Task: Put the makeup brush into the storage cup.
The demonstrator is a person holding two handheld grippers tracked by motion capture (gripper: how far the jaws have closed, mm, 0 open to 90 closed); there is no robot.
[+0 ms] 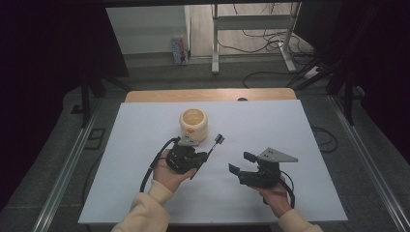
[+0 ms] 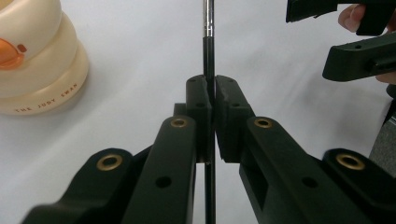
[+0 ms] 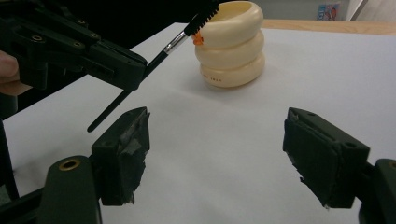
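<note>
Beside the cream pot (image 1: 195,123), left gripper (image 1: 199,155) clamps a brush (image 1: 214,144).

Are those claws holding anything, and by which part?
The left gripper pinches a thin brush mid-handle; the right gripper is open, holding nothing.
</note>
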